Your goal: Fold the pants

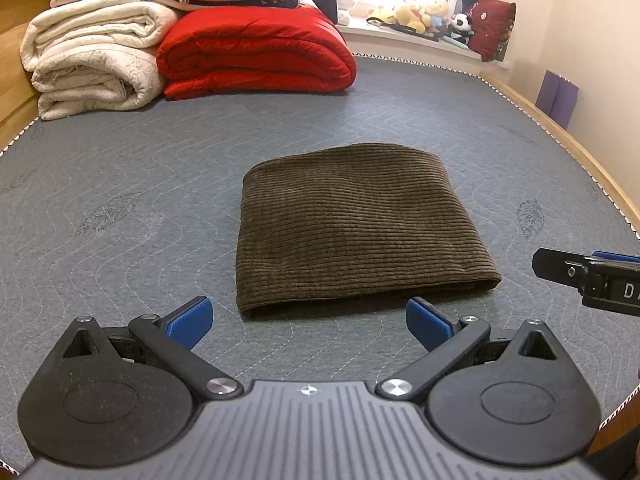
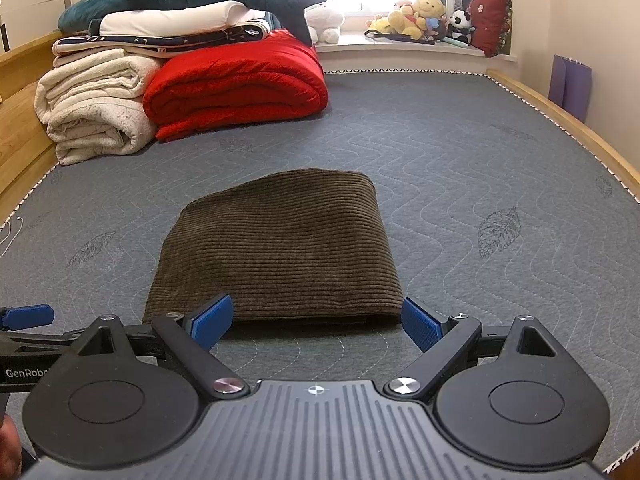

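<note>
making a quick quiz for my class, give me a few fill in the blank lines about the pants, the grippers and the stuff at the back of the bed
1. The folded pants are made of ribbed brown ____ fabric.
2. Both the left gripper and the right gripper have their blue fingers ____, holding nothing.
3. Beside the cream blanket lies a folded ____ quilt.
4. The pants lie on the quilted ____ mattress.

Missing words: corduroy; open; red; grey

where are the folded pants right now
The folded pants lie flat on the grey mattress, just ahead of both open grippers: right of centre in the left wrist view, centre-left in the right wrist view, well short of the red quilt.
</note>
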`<action>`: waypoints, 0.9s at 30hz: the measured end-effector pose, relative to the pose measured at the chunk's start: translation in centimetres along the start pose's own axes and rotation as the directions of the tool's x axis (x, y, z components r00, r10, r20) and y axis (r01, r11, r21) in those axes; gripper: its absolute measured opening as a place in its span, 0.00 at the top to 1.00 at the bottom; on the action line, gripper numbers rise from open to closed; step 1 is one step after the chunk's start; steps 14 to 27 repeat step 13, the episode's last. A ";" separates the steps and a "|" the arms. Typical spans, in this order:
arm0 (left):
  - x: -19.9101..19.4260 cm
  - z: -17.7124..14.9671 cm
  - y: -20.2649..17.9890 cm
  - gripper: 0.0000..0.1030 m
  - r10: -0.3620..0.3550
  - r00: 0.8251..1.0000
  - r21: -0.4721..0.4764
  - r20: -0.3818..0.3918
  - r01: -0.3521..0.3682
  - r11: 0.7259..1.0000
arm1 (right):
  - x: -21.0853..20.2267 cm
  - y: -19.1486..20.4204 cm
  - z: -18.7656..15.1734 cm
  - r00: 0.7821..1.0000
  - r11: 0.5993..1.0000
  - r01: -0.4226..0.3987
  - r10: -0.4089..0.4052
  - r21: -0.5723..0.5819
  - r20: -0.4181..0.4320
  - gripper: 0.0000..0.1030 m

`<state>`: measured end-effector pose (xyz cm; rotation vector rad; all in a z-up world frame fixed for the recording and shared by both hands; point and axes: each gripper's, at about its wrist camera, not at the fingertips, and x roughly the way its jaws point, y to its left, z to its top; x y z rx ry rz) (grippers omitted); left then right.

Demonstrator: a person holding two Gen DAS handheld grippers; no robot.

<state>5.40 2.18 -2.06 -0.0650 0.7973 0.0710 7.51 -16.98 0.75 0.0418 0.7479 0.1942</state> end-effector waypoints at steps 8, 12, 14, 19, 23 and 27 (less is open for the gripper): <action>0.0 0.0 0.0 0.00 -0.003 1.000 0.005 0.000 0.003 1.000 | 0.0 0.1 0.1 1.000 1.000 0.000 0.000 0.000 -0.001 0.11; -0.1 0.0 0.1 0.00 -0.002 1.000 0.011 0.006 0.002 1.000 | 0.0 0.1 0.1 1.000 1.000 0.000 0.000 0.000 -0.002 0.11; -0.1 0.0 0.1 0.00 -0.002 1.000 0.009 0.004 0.001 1.000 | 0.1 0.1 0.1 1.000 1.000 0.000 0.000 0.000 -0.002 0.11; -0.1 0.0 0.1 0.00 -0.002 1.000 0.009 0.004 0.001 1.000 | 0.1 0.1 0.1 1.000 1.000 0.000 0.000 0.000 -0.002 0.11; -0.1 0.0 0.1 0.00 -0.002 1.000 0.009 0.004 0.001 1.000 | 0.1 0.1 0.1 1.000 1.000 0.000 0.000 0.000 -0.002 0.11; -0.1 0.0 0.1 0.00 -0.002 1.000 0.009 0.004 0.001 1.000 | 0.1 0.1 0.1 1.000 1.000 0.000 0.000 0.000 -0.002 0.11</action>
